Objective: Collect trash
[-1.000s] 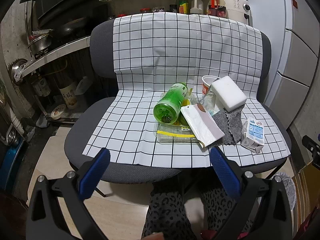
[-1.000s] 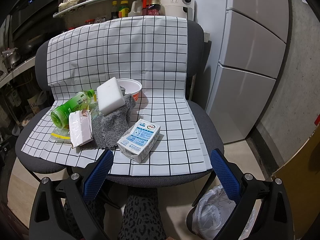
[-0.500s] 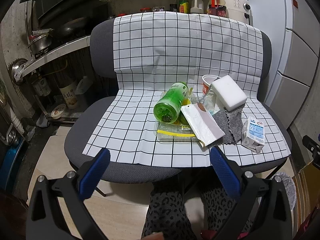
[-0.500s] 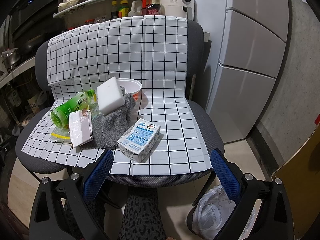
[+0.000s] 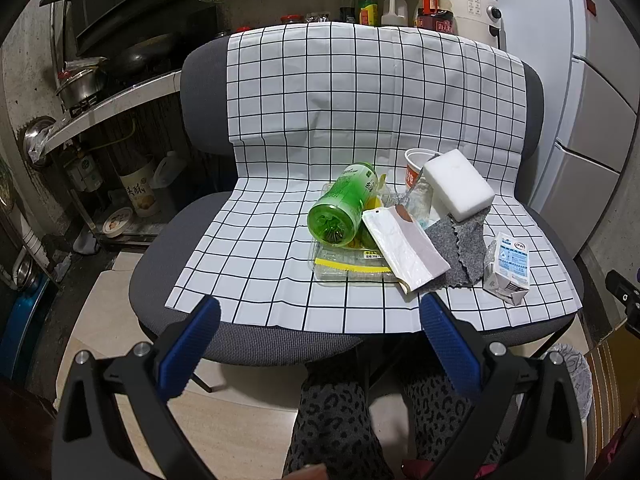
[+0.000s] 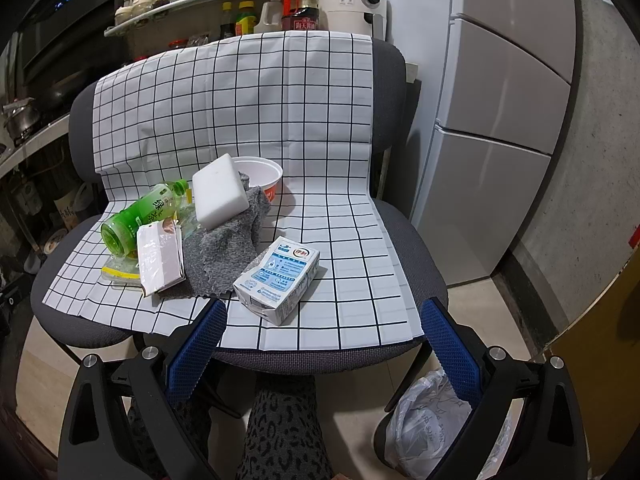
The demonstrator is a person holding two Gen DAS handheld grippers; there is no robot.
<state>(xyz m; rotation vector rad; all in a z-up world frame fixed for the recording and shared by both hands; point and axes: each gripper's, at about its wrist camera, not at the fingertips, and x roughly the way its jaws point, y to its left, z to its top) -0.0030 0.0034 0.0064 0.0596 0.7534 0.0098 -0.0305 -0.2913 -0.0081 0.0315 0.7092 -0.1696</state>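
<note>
Trash lies heaped on a checked cloth [image 5: 280, 240] over a grey seat. A green plastic bottle [image 5: 344, 208] lies on its side on a clear tray [image 5: 344, 268]. Beside it are a white and pink paper wrapper [image 5: 404, 246], a grey rag [image 5: 460, 236], a white foam block [image 5: 458, 190] and a paper bowl [image 6: 264, 176]. A crushed milk carton [image 6: 278, 276] lies at the seat's front right. My left gripper [image 5: 320, 336] and right gripper [image 6: 324, 332] both hang open in front of the seat, holding nothing.
A bin lined with a white plastic bag [image 6: 428, 428] stands on the floor at the right, below the seat. A fridge [image 6: 500, 120] is at the right. A shelf of bottles [image 5: 360, 4] runs behind the seat. A person's patterned trouser legs [image 5: 332, 420] are below.
</note>
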